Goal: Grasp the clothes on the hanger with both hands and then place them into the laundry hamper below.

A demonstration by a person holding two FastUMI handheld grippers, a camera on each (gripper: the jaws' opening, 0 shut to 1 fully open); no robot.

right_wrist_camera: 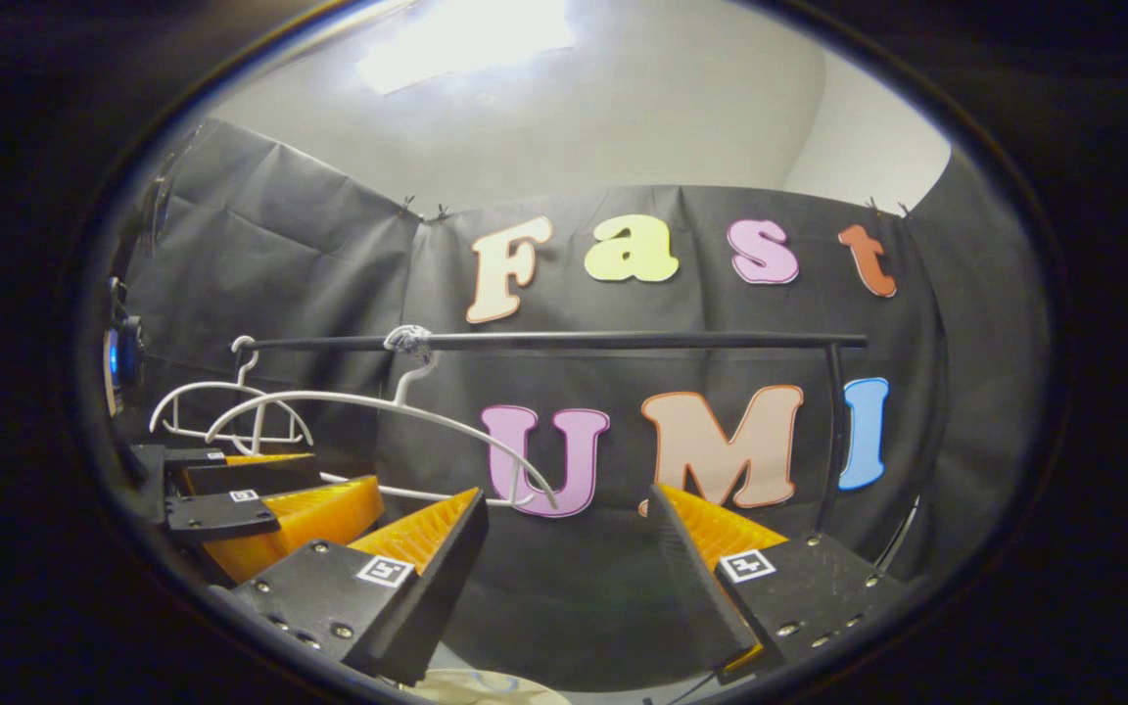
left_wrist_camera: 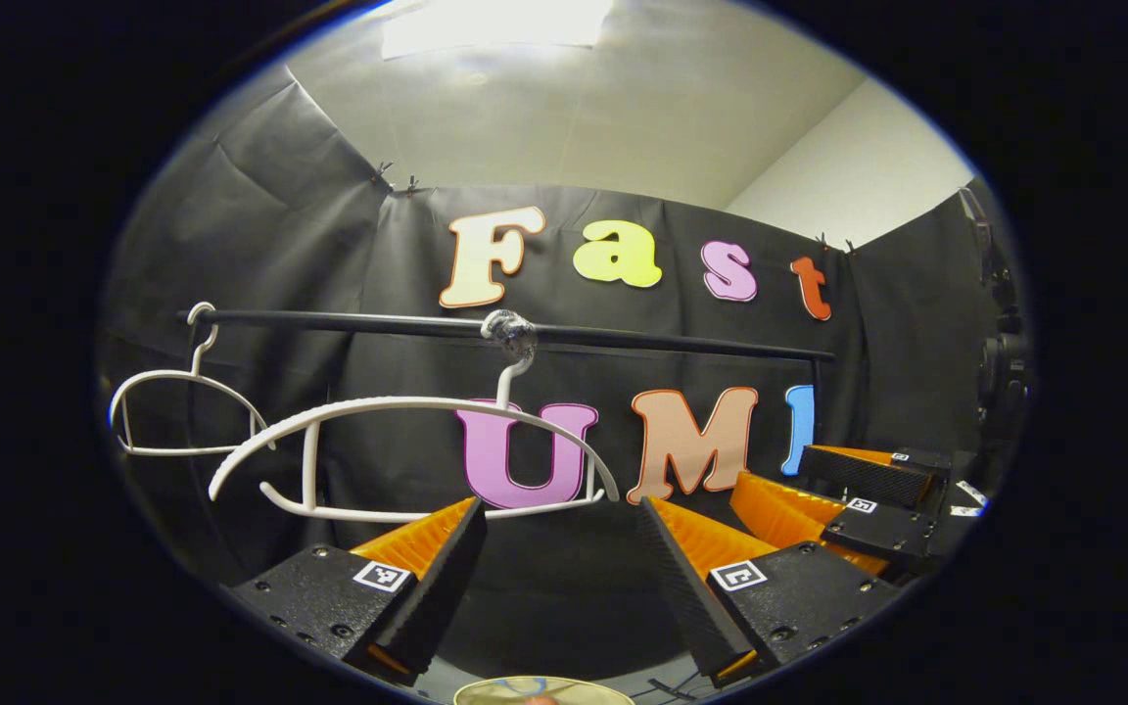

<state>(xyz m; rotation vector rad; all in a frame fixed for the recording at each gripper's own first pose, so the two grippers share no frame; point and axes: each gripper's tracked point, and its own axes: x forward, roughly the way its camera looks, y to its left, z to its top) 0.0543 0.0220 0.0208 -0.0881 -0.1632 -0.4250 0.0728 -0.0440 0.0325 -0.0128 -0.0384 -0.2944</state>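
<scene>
White plastic hangers hang bare on the black rail (left_wrist_camera: 623, 338): the near hanger (left_wrist_camera: 407, 406) at its middle, its hook bound there so it cannot slide, a second hanger (left_wrist_camera: 172, 387) at the rail's left end. No clothes are on them. Left claw (left_wrist_camera: 559, 558) and right claw (right_wrist_camera: 564, 548) are both wide open, holding nothing, raised side by side. The pale rim (left_wrist_camera: 525, 690) at the bottom edge is probably the hamper; whether the clothes lie inside I cannot tell.

Ahead of me, a thin black horizontal metal rail (left_wrist_camera: 623, 338) crosses mid-frame, carrying two bare white plastic hangers (left_wrist_camera: 407, 455) at left. Right of them, under the rail, I see open room. The rail's upright post (right_wrist_camera: 830, 431) bounds the right side.
</scene>
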